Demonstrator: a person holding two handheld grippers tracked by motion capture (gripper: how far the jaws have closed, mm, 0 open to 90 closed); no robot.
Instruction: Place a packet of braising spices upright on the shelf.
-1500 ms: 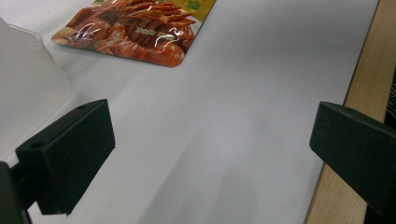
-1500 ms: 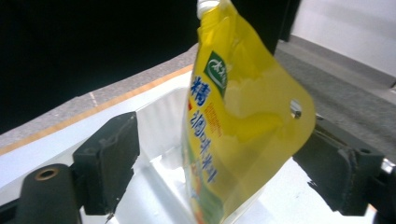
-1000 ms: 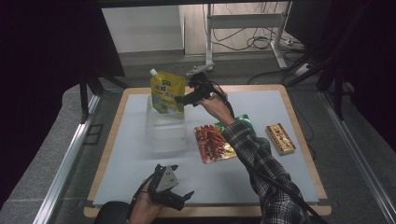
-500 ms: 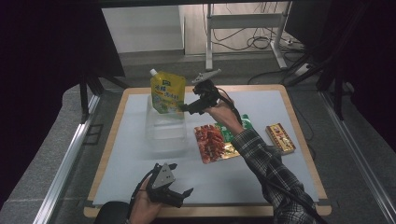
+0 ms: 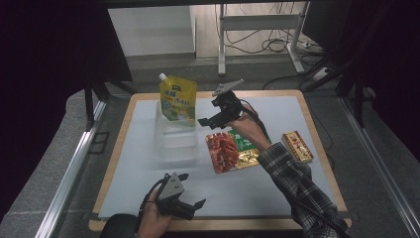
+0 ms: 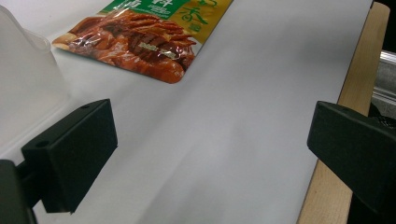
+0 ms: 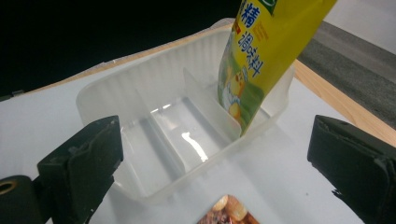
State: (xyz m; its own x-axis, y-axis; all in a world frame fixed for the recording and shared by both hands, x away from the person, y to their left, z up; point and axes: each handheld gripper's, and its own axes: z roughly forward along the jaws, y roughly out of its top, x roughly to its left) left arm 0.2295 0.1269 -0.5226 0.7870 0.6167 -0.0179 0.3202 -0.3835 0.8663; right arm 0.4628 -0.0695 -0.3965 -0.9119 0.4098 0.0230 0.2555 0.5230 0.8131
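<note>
Toward the left of the table (image 5: 138, 163), a clear plastic tray (image 5: 174, 139) with dividers is lying on the white surface, and a yellow spouted pouch (image 5: 178, 98) is standing upright in its far compartment, leaning against the tray's end wall. Near the table's front edge, the left tongs (image 5: 190, 204) are hovering released in the person's hand, their jaws spread wide over bare white surface with nothing between them. Just right of the tray, the right tongs (image 5: 214, 124) are hanging above the table, also released and gripping nothing, their jaws gaping toward the tray and pouch. Below them a snack packet (image 5: 233, 151) picturing reddish food is lying flat, and further right a small red-and-gold package (image 5: 297, 146) is resting near the table's right edge.
</note>
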